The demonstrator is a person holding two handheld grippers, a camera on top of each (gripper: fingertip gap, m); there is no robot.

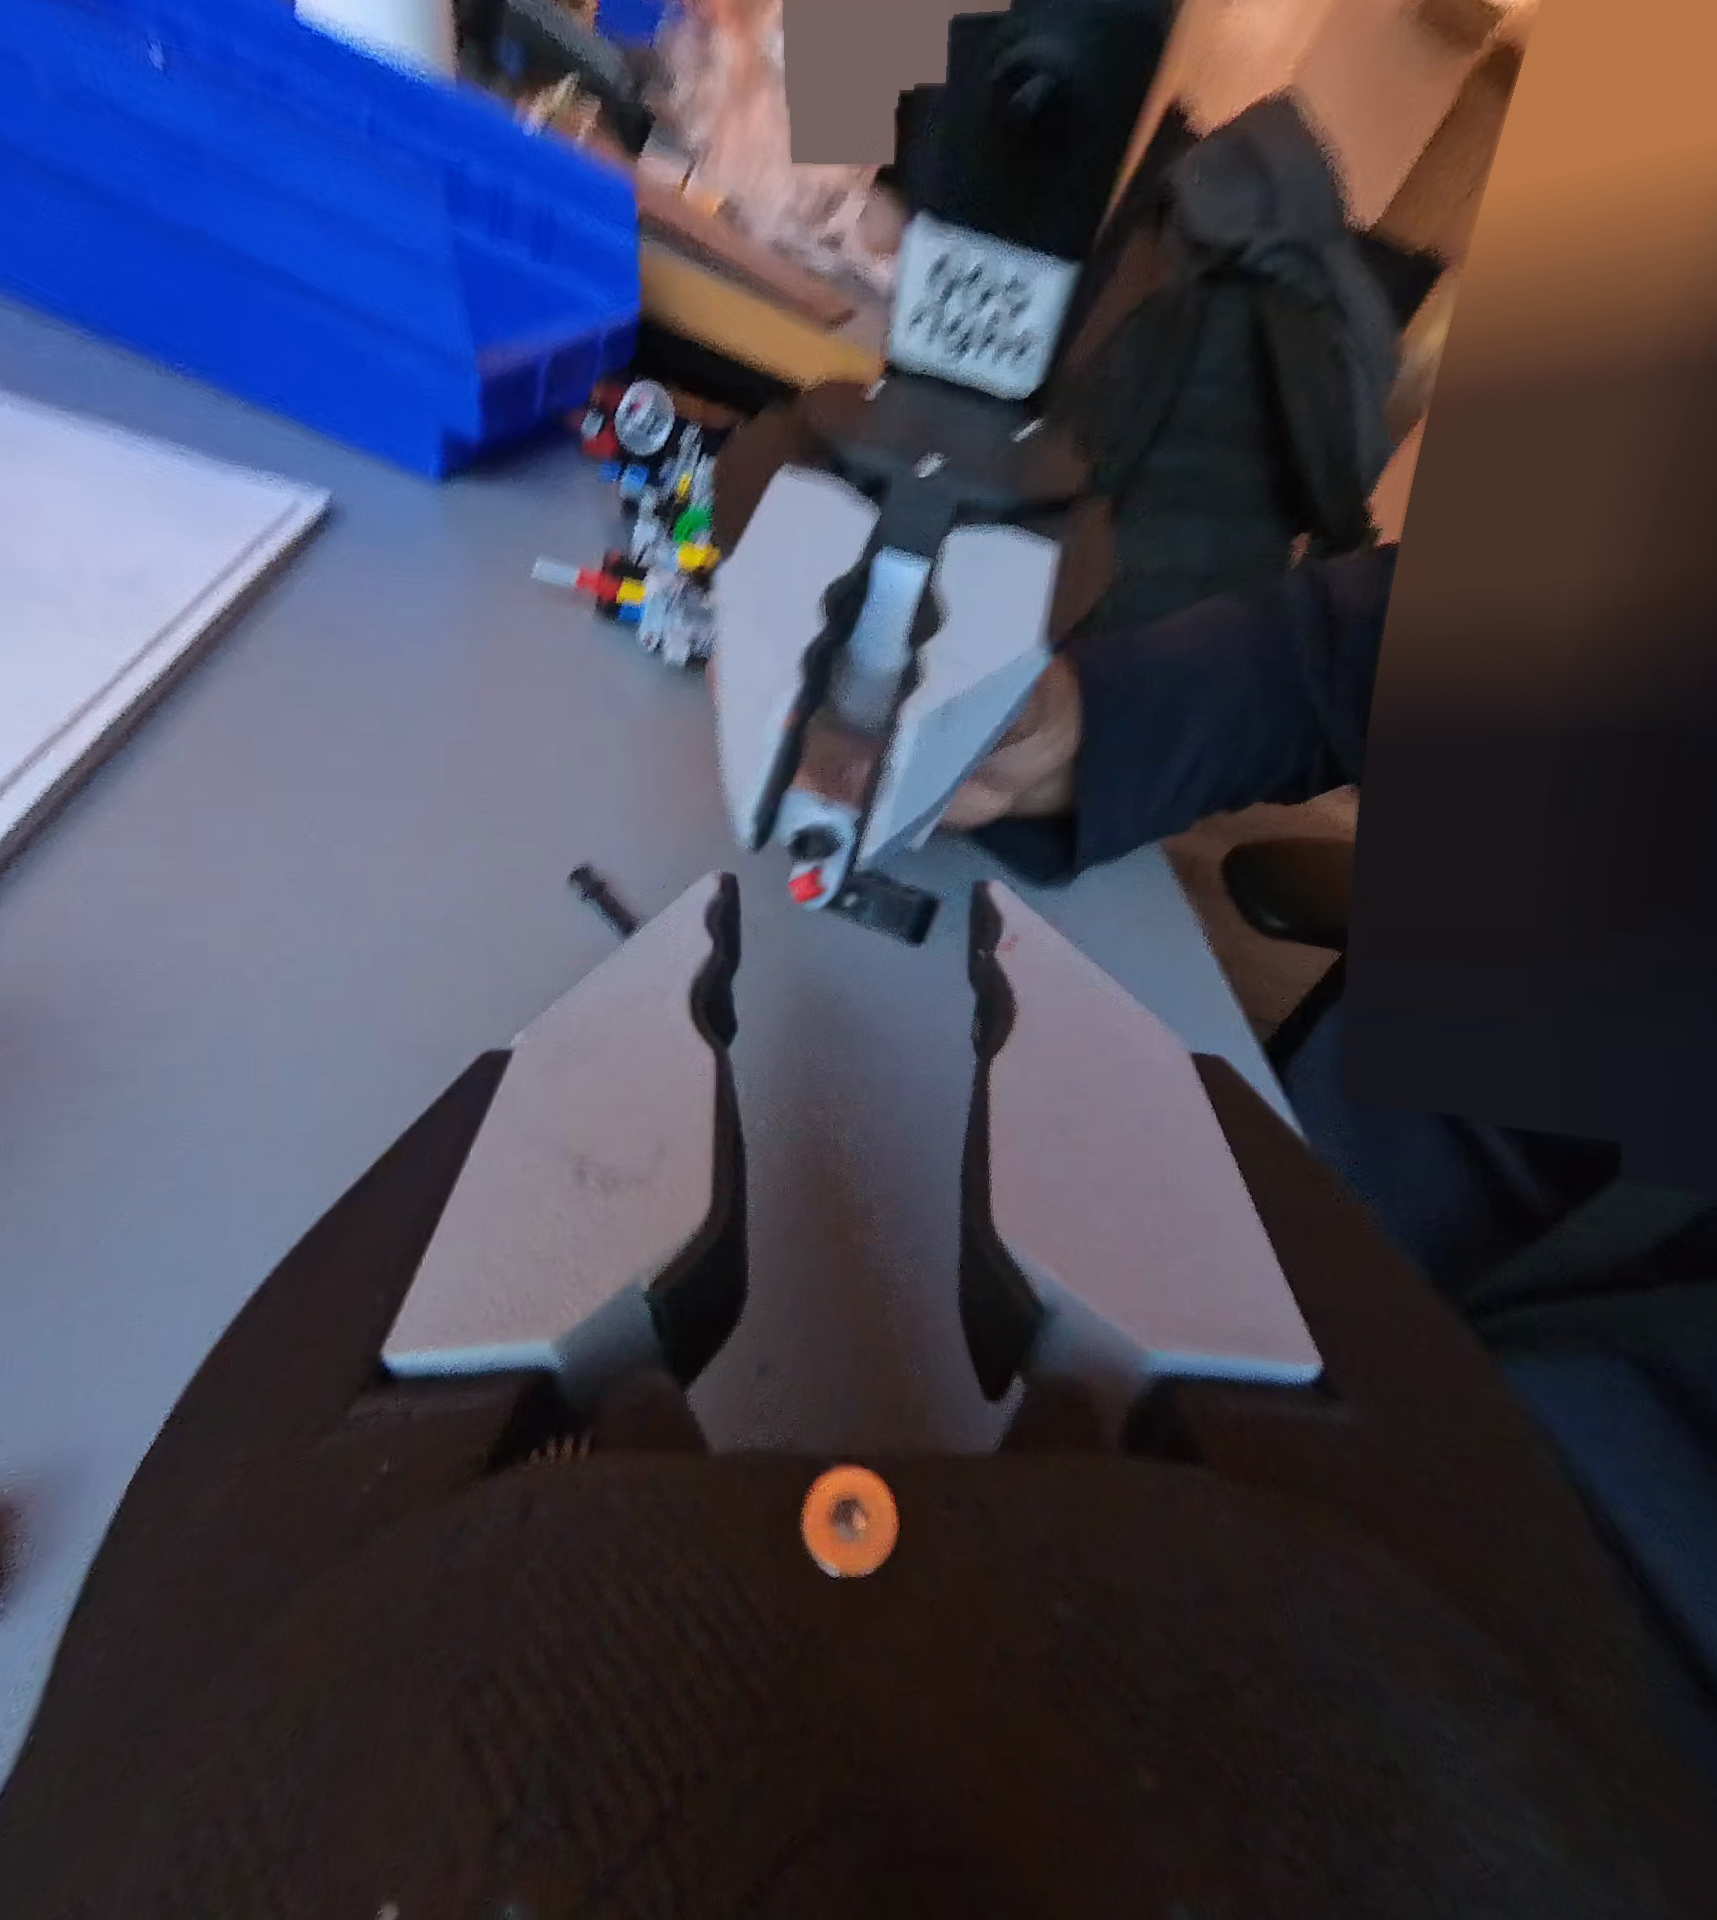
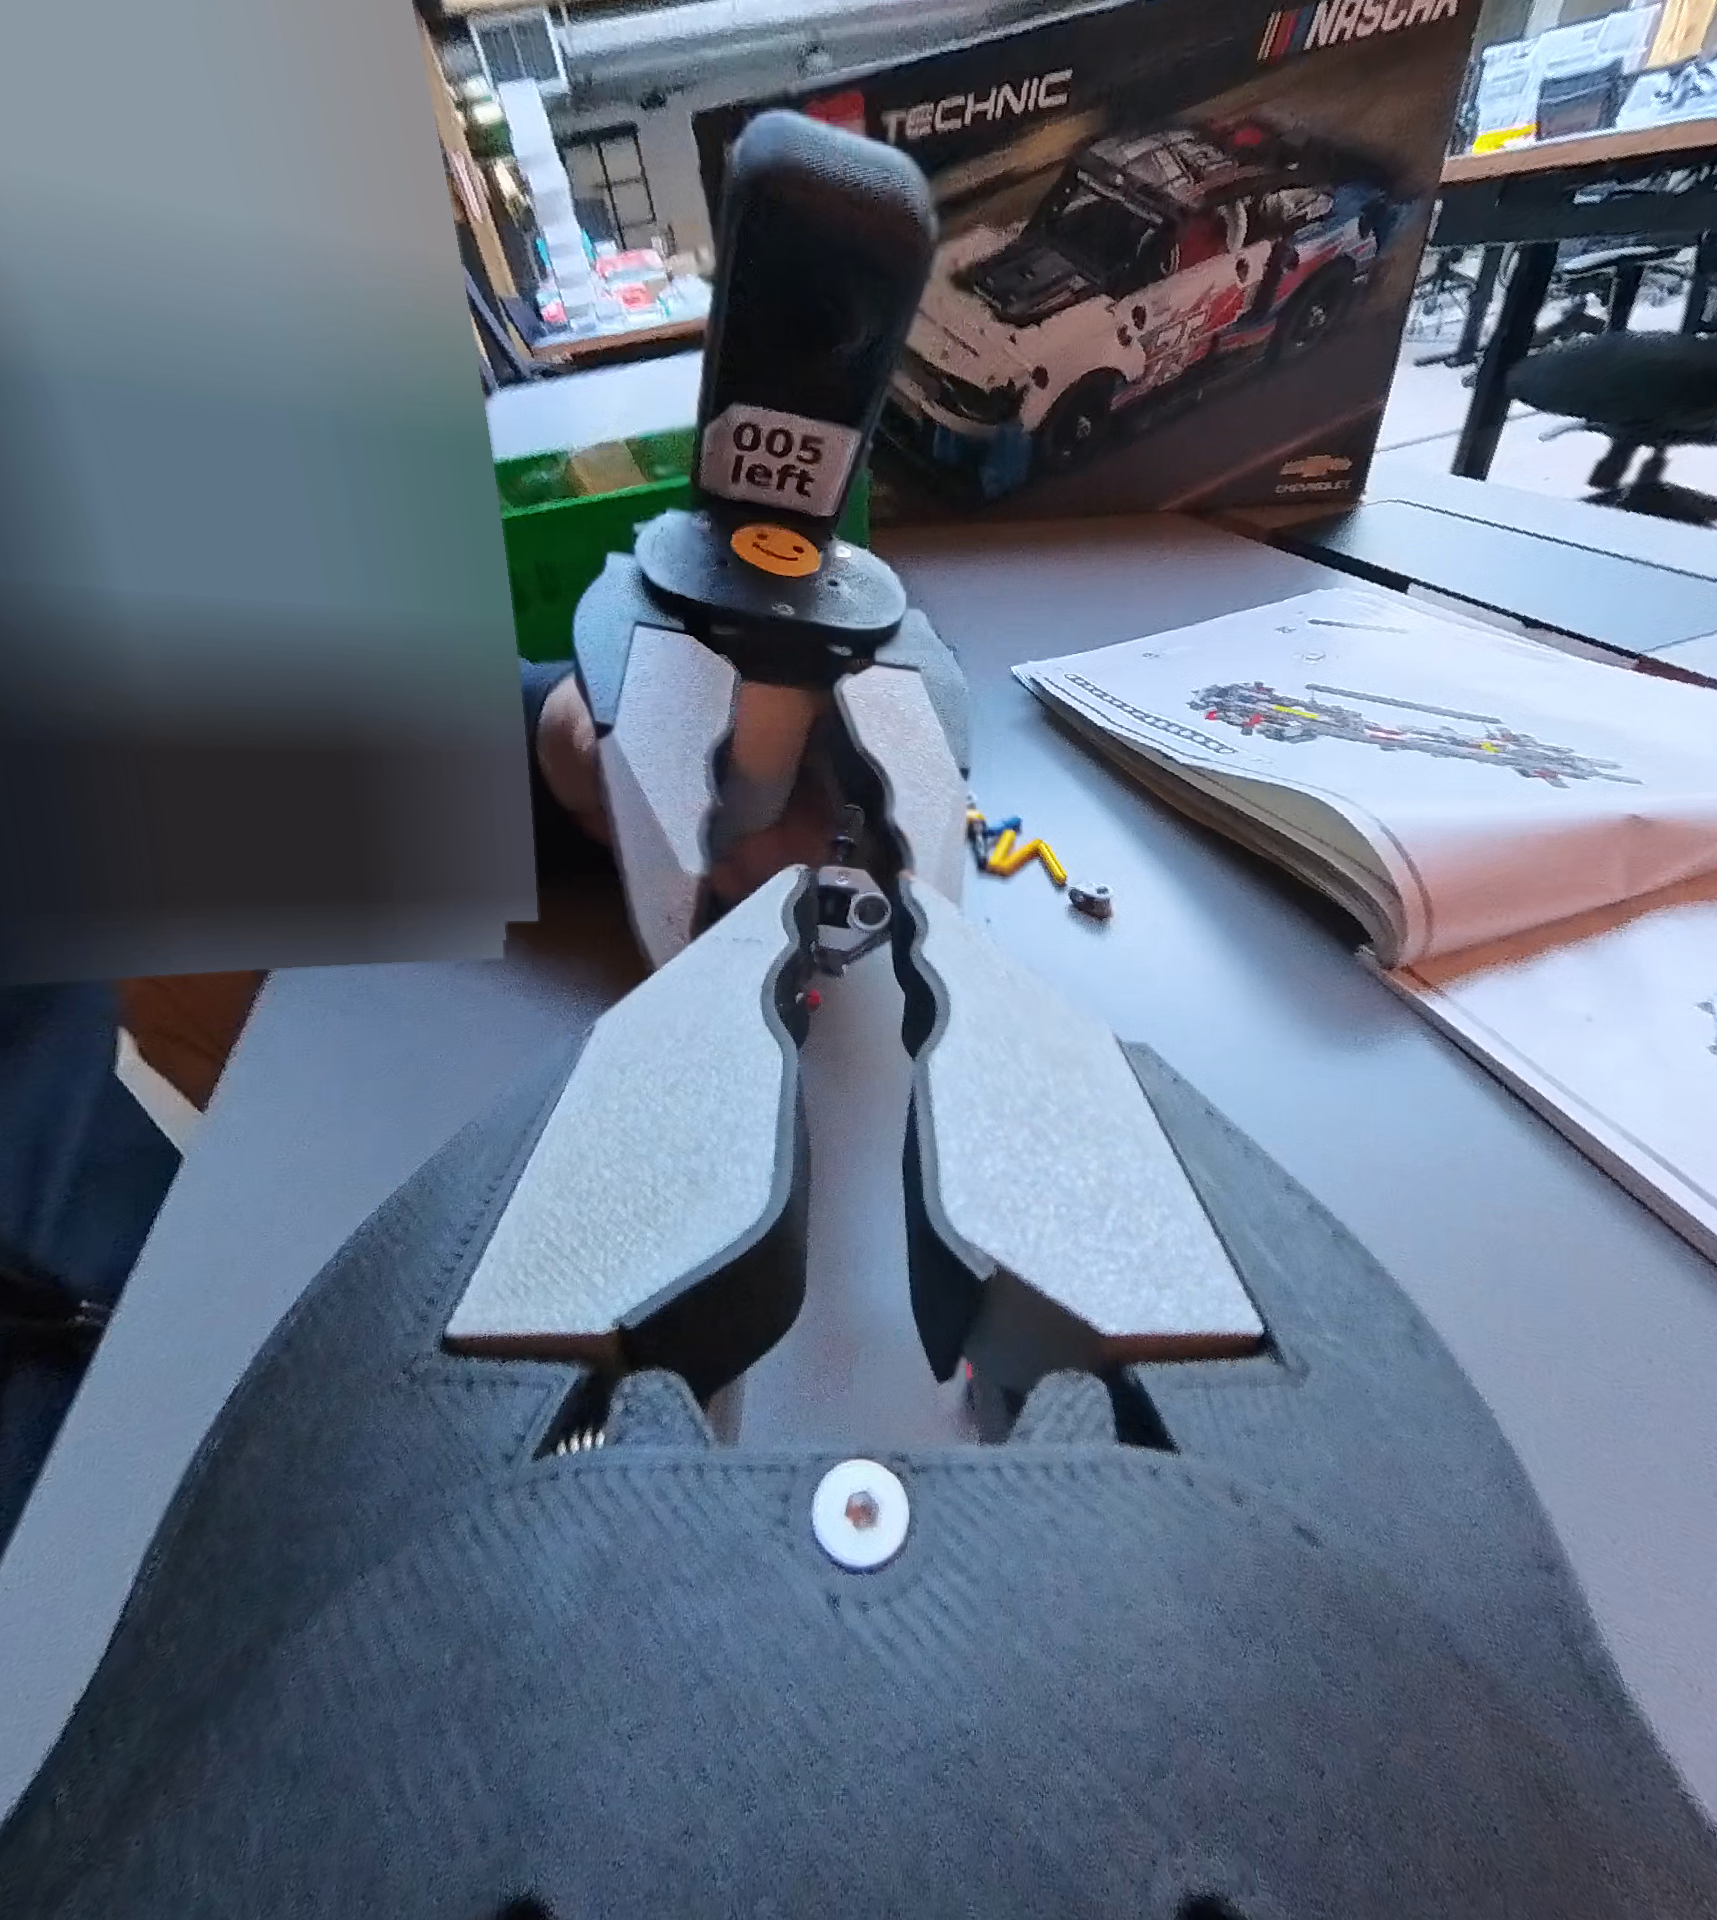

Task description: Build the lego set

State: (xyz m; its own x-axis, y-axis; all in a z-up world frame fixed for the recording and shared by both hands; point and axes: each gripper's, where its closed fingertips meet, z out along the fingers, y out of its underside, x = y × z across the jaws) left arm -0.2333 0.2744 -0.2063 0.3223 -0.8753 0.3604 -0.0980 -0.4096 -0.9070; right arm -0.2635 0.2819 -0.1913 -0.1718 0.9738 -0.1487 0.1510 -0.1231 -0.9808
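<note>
Two hand-held grippers faced each other over a grey table (image 2: 1249, 1091). The left gripper (image 1: 849, 914) stood with its fingers spread and nothing between them, its tips just short of the other's. The right gripper (image 2: 849, 914) was closed on one small grey and black toy-brick assembly (image 2: 843, 920) with a red pin, gripped at its fingertips above the tabletop; beneath it, in the left wrist view, lay one black piece (image 1: 885, 914), and one dark axle (image 1: 605, 904) lay beside the left finger. Near the left gripper a few loose pieces (image 2: 1025, 852) lay scattered, yellow, blue and one grey; a heap of mixed bricks (image 1: 656, 530) sat further off, too blurred to count. One open instruction booklet (image 2: 1456, 748), one printed sheet (image 2: 1664, 1039), one boxed car kit (image 2: 1145, 260), one green bin (image 2: 584, 540) and one blue bin (image 1: 262, 260) ringed the work. Behind stood desks, shelving and an office chair (image 2: 1664, 384).
</note>
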